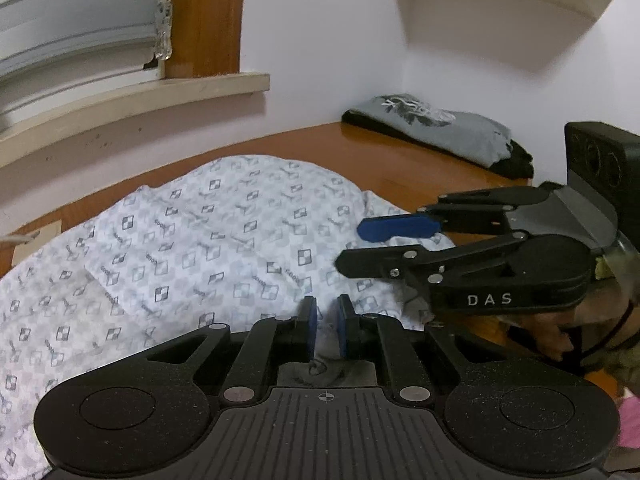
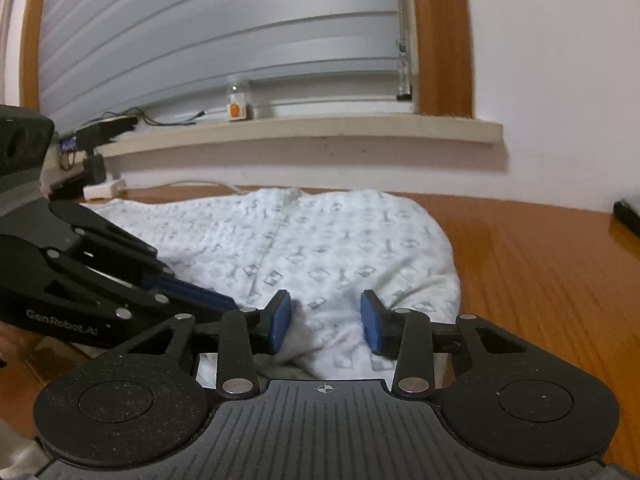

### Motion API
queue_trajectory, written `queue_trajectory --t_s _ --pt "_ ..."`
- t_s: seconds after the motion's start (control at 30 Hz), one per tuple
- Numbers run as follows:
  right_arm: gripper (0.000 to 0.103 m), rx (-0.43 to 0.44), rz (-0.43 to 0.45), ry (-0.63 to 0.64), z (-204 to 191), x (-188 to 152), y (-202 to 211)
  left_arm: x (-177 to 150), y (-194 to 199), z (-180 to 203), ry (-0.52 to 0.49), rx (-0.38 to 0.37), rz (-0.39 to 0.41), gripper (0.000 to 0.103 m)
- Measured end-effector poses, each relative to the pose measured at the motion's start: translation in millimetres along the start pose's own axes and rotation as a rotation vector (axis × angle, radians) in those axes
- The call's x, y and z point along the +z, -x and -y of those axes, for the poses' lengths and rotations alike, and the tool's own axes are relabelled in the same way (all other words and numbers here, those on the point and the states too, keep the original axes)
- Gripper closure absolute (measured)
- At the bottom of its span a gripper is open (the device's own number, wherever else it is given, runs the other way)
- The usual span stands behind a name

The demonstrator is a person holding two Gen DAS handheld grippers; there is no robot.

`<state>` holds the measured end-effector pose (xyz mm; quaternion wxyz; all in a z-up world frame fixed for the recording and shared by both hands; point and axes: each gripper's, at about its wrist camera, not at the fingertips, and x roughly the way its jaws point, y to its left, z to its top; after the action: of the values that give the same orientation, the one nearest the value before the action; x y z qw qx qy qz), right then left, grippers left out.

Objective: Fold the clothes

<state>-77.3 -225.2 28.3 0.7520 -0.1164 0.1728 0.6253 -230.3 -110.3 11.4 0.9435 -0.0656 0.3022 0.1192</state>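
A white garment (image 1: 192, 248) printed with small checkered logos lies spread on the wooden table (image 1: 420, 164). My left gripper (image 1: 327, 328) sits at the garment's near edge, its blue pads (image 1: 310, 326) close together with a fold of the cloth pinched between them. In the right wrist view the same garment (image 2: 320, 240) stretches ahead, and my right gripper (image 2: 325, 326) stands open over its near edge, cloth lying loose between the pads (image 2: 370, 326). The right gripper (image 1: 352, 246) reaches in from the right beside the left one. The left gripper (image 2: 224, 302) comes in from the left.
A folded grey T-shirt (image 1: 436, 128) on dark clothes lies at the table's far right corner under a wall shelf (image 1: 520, 8). The window sill (image 2: 320, 128) carries a small jar (image 2: 238, 98) and cables; a white charger (image 2: 104, 190) lies below. A hand (image 1: 552, 336) holds the right gripper.
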Motion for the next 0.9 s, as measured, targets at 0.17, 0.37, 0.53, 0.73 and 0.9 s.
queue_trajectory --t_s 0.17,0.37,0.53,0.73,0.9 --pt "0.065 -0.041 -0.002 0.115 5.8 -3.8 3.1 15.5 -29.1 15.6 -0.029 0.002 -0.008 0.095" --pt "0.065 -0.111 -0.020 0.090 46.8 0.8 9.5 40.1 -68.2 37.5 -0.058 -0.024 -0.025 0.094" --pt "0.062 -0.128 -0.021 0.059 55.8 3.4 15.4 38.1 -58.4 34.3 -0.018 -0.028 -0.031 0.091" --pt "0.055 -0.111 0.040 0.096 20.4 13.7 29.3 27.3 15.3 -22.4 0.082 0.065 0.045 0.059" --pt "0.052 0.038 0.044 0.124 -30.4 21.0 17.3 9.8 82.8 -96.1 0.167 0.226 0.060 0.033"
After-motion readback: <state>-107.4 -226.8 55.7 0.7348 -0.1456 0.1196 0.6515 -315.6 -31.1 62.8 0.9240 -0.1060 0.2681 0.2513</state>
